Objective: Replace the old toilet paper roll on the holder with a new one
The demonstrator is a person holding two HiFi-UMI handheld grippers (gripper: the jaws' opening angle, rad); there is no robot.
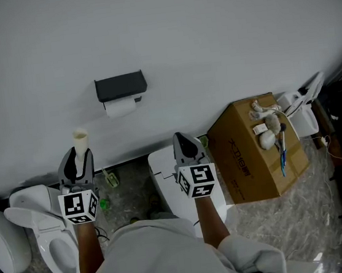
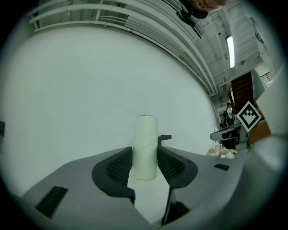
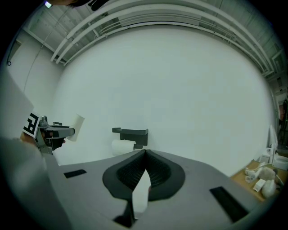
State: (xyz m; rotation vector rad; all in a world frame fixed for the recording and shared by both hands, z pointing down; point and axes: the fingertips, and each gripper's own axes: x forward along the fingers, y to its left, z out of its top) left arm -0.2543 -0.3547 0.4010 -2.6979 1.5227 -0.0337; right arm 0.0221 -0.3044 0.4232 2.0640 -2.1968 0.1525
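Left gripper (image 1: 78,155): jaws closed on a bare cardboard tube (image 2: 145,148), one ribbed pad pressed against each side of its lower part.
Cardboard tube: pale, stands upright between the jaws, with its top end well above the pads; in the head view it sits below and left of the holder, apart from it.
Right gripper (image 1: 183,139): jaws fully together with the tips touching, nothing between them; pointed toward the wall.
Holder (image 1: 120,85): black box-shaped bracket fixed to the white wall (image 1: 221,40).
Paper roll (image 1: 120,107): white, mounted directly beneath the holder.
Toilet (image 1: 43,232): white, at lower left under the left forearm.
Cardboard box (image 1: 247,154): brown, on the floor right of the right gripper, with small items and cables on top.
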